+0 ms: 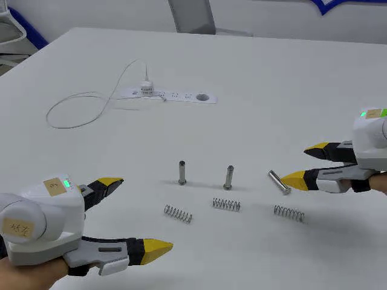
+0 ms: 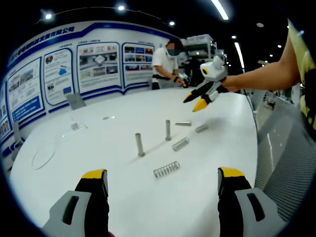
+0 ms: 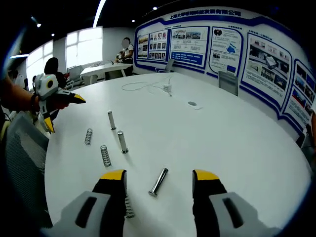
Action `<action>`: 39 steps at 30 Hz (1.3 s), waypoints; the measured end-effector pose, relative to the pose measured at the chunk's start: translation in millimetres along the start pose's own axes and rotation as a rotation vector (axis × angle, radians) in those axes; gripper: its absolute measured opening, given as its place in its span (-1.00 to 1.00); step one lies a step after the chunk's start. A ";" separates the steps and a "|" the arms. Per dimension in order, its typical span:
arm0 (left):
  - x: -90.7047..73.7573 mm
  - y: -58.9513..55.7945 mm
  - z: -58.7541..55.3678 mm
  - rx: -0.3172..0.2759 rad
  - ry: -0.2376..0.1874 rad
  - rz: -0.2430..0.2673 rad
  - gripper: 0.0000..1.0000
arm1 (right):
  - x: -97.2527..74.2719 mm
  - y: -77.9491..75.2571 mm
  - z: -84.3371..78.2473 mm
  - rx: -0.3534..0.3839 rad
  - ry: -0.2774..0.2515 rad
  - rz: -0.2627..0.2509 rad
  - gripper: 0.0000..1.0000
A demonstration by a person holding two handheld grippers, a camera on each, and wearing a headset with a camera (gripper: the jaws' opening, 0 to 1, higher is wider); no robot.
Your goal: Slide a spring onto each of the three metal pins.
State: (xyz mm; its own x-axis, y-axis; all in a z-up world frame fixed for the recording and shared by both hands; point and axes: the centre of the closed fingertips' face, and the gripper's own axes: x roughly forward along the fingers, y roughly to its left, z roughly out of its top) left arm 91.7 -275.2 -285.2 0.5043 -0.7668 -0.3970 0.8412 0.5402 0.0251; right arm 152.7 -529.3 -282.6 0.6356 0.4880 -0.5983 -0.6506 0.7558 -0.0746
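Note:
Two metal pins stand upright on the white table: the left pin and the middle pin. A third pin lies on its side at the right. Three springs lie in a row in front of them: left spring, middle spring, right spring. My left gripper is open at the near left, short of the springs. My right gripper is open just right of the lying pin, with nothing between its fingers.
A white power strip with a plugged-in adapter and a looping cable lies farther back on the table. A grey chair stands behind the far edge. A person stands at another table in the background.

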 end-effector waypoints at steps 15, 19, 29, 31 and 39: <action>-0.8 -0.2 -2.6 -0.005 0.002 0.003 0.85 | 32.7 -8.0 -13.9 0.044 0.113 -0.043 -0.23; -0.9 -0.9 -3.0 -0.007 0.003 0.002 0.84 | 39.9 -6.0 -17.0 0.053 0.137 -0.048 -0.34; -1.9 -1.1 -4.5 -0.011 0.006 0.003 0.82 | 52.3 -10.3 -27.3 0.087 0.206 -0.094 -0.57; -1.8 -1.2 -5.0 -0.014 0.006 0.003 0.82 | 54.6 -9.8 -29.8 0.106 0.221 -0.098 -0.60; -2.3 -2.0 -6.2 -0.016 0.006 0.003 0.82 | 60.1 -11.6 -32.5 0.150 0.251 -0.114 -0.70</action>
State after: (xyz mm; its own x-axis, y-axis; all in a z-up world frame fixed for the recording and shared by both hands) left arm 87.7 -272.4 -290.1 0.5054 -0.7632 -0.4027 0.8364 0.5480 0.0112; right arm 184.9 -523.0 -343.7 0.5660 0.2878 -0.7726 -0.5009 0.8644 -0.0450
